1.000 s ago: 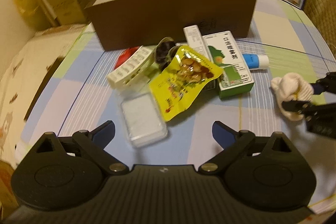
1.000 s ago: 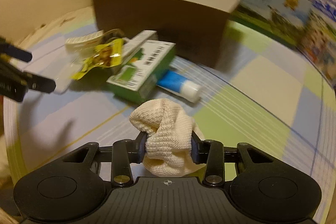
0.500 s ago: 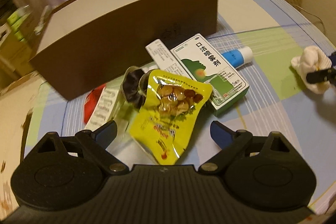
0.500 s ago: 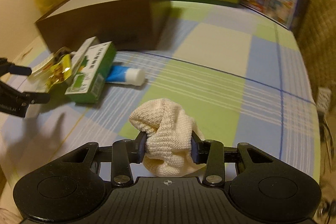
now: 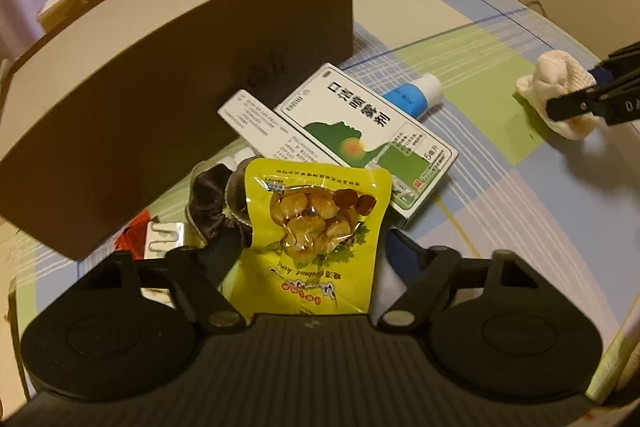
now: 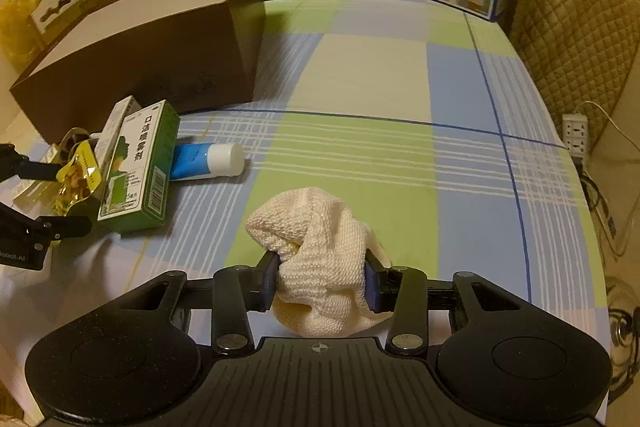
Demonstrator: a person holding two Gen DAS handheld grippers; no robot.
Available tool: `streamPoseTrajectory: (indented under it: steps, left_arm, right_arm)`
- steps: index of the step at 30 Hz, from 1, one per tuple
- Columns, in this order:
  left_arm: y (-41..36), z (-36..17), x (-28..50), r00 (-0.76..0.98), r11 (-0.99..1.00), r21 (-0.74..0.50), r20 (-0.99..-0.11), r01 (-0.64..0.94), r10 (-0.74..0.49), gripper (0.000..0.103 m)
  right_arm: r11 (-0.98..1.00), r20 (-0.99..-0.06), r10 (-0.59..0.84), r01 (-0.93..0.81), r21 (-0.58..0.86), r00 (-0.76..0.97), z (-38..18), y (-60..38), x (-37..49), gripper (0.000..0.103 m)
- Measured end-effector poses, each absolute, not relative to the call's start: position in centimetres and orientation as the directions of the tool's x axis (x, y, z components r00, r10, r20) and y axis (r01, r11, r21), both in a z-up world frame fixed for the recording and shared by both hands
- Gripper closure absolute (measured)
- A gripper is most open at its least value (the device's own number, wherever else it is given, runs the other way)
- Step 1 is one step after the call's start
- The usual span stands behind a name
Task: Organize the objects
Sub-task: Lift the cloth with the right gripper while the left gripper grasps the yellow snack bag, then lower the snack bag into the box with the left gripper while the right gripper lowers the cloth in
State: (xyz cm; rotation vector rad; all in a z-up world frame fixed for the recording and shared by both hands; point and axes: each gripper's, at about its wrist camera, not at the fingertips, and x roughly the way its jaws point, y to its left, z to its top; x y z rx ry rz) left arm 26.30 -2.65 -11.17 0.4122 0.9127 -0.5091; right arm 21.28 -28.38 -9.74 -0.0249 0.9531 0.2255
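- A table under a checked cloth (image 6: 360, 75) of blue, green and cream squares carries an open brown box (image 5: 168, 95) at about ten o'clock in the right wrist view.
- Right gripper (image 6: 320, 277): clamped on a balled cream knitted cloth (image 6: 320, 247) at six o'clock.
- Left gripper (image 5: 308, 255): its jaws have just been closing, with the yellow snack pouch (image 5: 316, 227) between them; whether the pads press it I cannot tell.
- Just beyond the pouch, at twelve o'clock in the left wrist view, lies a green-and-white carton (image 5: 368, 135), and a blue-and-white tube (image 5: 412, 95) behind it.
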Motion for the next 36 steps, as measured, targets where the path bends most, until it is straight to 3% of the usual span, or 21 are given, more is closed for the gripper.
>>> streamPoseTrajectory:
  steps: [9,13,25,36]
  left_arm:
    - [-1.7,-10.5,25.7,0.510,0.752,0.128,-0.806,0.646,-0.300,0.050]
    - [-1.2,-9.6,25.4,0.506,0.753,0.105,-0.799,0.650,-0.326,0.053]
    - [-0.1,-5.4,24.7,0.562,0.803,0.059,-0.744,0.593,-0.361,0.054]
    - [1.6,-0.6,27.1,0.662,0.884,0.058,-0.686,0.464,-0.302,0.054]
  right_arm:
    - [0.987,-0.812,0.141,-0.140,0.074,0.566,-9.6,-27.7,21.2,0.064]
    - [0.988,-0.811,0.141,-0.135,0.078,0.568,-9.3,-27.5,21.2,0.064]
    - [0.984,-0.794,0.161,-0.152,0.088,0.586,-7.4,-26.6,21.8,0.064]
    - [0.940,-0.701,0.321,-0.303,0.155,0.637,-2.1,-22.8,24.7,0.064]
